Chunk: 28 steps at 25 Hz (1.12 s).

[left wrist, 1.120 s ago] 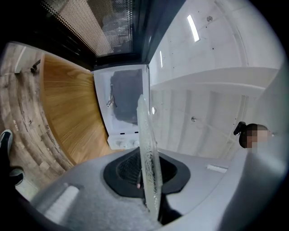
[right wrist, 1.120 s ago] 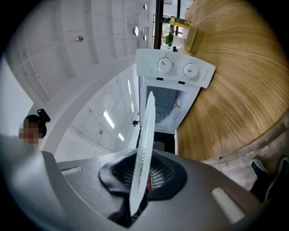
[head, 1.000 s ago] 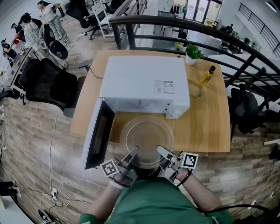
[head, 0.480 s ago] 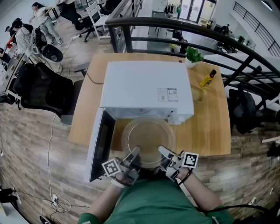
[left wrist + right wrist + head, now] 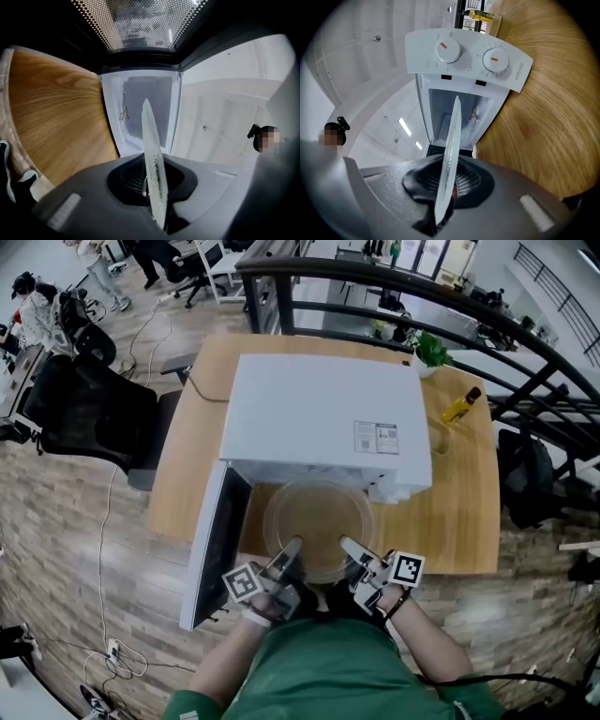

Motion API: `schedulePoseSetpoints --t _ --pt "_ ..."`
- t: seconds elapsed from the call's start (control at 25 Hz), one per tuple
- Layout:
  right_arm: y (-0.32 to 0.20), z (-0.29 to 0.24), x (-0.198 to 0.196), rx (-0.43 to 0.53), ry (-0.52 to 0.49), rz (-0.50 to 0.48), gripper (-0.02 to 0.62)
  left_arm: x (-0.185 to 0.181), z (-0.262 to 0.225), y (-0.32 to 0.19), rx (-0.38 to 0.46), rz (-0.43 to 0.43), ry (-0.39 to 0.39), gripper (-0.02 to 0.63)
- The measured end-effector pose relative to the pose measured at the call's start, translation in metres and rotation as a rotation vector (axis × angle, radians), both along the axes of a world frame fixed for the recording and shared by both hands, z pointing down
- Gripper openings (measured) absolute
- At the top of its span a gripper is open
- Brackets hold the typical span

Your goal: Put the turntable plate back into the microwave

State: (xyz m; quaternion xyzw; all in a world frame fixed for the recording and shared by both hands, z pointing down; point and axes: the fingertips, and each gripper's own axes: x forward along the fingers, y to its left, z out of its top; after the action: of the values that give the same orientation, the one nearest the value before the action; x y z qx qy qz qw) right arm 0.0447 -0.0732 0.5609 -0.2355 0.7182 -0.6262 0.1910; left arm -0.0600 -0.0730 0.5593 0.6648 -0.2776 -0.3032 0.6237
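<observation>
In the head view the clear glass turntable plate (image 5: 317,519) hangs level just in front of the white microwave (image 5: 323,413), its far rim at the cavity mouth. The microwave door (image 5: 212,545) stands open to the left. My left gripper (image 5: 292,547) is shut on the plate's near-left rim and my right gripper (image 5: 346,545) on its near-right rim. Each gripper view shows the plate edge-on (image 5: 151,154) (image 5: 450,145) clamped between the jaws, with the open white cavity (image 5: 140,110) straight ahead. Two knobs on the control panel (image 5: 468,56) show in the right gripper view.
The microwave stands on a wooden table (image 5: 459,512). A yellow bottle (image 5: 462,405) and a small potted plant (image 5: 431,348) are at the table's back right. A black office chair (image 5: 89,418) is left of the table, and a dark railing (image 5: 525,343) runs behind it.
Both grippers have carried the plate forward and lower, closer to the microwave's opening. Its far rim now reaches the cavity mouth.
</observation>
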Motion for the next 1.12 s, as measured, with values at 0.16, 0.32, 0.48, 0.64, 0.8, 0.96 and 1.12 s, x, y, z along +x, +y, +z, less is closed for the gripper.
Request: schedulePoseSetpoints --t 0.16,0.32,0.48,0.64,0.8,0.96,1.12 --pt "-0.017 0.008 -0.002 -0.001 -0.01 -0.023 0.041 -0.003 0.011 -0.014 -0.005 -0.025 -0.021 0.041" --pt "-0.034 0.019 -0.002 0.009 -0.025 -0.025 0.043 -0.004 0.018 -0.032 0.0 -0.047 -0.032 0.041" --pt "-0.052 0.027 -0.005 0.031 -0.033 -0.033 0.043 -0.005 0.025 -0.05 -0.009 -0.067 -0.025 0.039" --pt "-0.062 0.035 -0.01 0.022 -0.034 -0.03 0.043 -0.01 0.032 -0.059 -0.02 -0.092 -0.016 0.038" --pt "-0.071 0.041 -0.013 0.017 -0.037 -0.023 0.043 -0.012 0.039 -0.068 -0.03 -0.111 -0.013 0.038" --pt "-0.079 0.049 -0.015 0.003 -0.025 -0.02 0.043 -0.014 0.046 -0.075 -0.044 -0.121 -0.014 0.04" --pt "-0.086 0.053 -0.018 0.002 -0.012 -0.016 0.043 -0.016 0.048 -0.083 -0.046 -0.13 -0.009 0.04"
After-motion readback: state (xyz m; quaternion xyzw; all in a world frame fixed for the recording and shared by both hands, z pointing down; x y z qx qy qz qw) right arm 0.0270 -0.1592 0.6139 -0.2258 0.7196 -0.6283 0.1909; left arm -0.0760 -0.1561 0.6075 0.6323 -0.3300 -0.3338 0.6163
